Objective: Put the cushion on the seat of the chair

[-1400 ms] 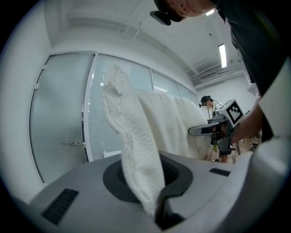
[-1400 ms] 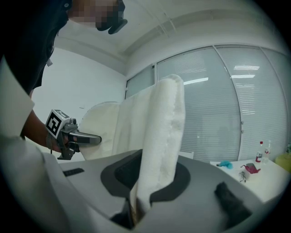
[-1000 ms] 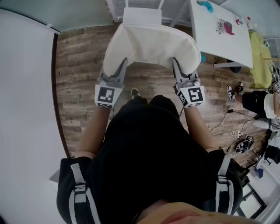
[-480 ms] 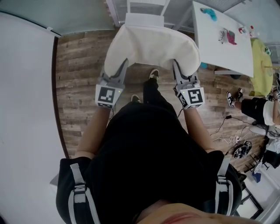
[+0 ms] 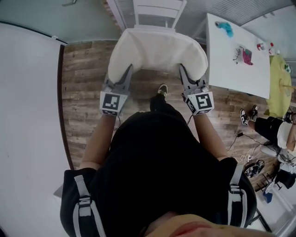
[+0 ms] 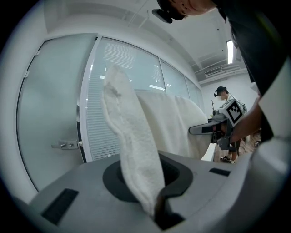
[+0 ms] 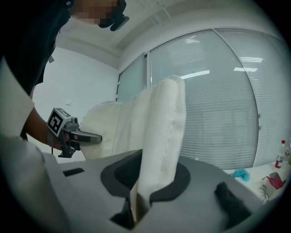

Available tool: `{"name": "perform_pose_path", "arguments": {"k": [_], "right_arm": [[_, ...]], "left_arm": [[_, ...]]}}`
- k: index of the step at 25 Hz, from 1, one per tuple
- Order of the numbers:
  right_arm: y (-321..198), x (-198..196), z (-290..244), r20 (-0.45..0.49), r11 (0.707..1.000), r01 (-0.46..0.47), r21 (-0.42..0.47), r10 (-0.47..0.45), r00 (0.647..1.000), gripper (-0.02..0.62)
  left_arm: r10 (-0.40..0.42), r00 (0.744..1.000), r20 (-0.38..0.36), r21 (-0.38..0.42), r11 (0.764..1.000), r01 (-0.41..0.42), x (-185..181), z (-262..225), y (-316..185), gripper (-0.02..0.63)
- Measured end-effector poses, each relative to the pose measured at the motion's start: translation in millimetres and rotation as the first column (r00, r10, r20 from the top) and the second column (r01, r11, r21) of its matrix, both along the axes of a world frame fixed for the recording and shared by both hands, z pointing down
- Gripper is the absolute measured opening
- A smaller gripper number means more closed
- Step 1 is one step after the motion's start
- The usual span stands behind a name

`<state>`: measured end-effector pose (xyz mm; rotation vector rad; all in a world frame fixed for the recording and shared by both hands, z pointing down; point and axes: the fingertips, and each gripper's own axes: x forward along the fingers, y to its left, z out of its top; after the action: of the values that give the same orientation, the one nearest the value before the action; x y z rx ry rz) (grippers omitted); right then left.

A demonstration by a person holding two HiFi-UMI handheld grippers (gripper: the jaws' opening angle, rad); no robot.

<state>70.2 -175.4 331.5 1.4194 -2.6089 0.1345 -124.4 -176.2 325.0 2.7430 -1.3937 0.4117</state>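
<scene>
Progress: fluffy white cushion point(image 5: 157, 48), pinched by my left gripper point(image 5: 128, 70) and right gripper point(image 5: 182, 69), now reaches the white slat-back chair point(image 5: 159, 8).

Wood-plank floor point(image 5: 85, 78), white table point(image 5: 231, 69) at right, glass wall point(image 7: 218, 113) with blinds behind

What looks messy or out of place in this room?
Only the loose cables strewn across the wooden floor at the right stand out. The cushion hangs evenly between the left hand-held gripper and the right hand-held gripper, over the chair.
</scene>
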Motion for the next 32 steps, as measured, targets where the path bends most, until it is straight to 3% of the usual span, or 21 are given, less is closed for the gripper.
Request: {"name": "perform_pose_path", "arguments": {"k": [11,19,32], "right_arm": [[-78,31,3,0.0,0.999,0.038,0.001,-0.038,0.999,0.054],[-133,47,36,-0.014,0.998,0.049,-0.029,-0.049,0.999,0.055],[-225,24,167,-0.034,0.984,0.009,-0.175,-0.015,0.999,0.055]], "left_arm": [[-0.03,0.999,0.02,-0.004,1.0,0.031,30,3,-76,0.055],[-0.03,0.999,0.026,-0.051,0.998,0.031,43,35,-128,0.055],[0.018,1.0,0.001,-0.226,0.974,-0.018,19,176,-237,0.057]]}}
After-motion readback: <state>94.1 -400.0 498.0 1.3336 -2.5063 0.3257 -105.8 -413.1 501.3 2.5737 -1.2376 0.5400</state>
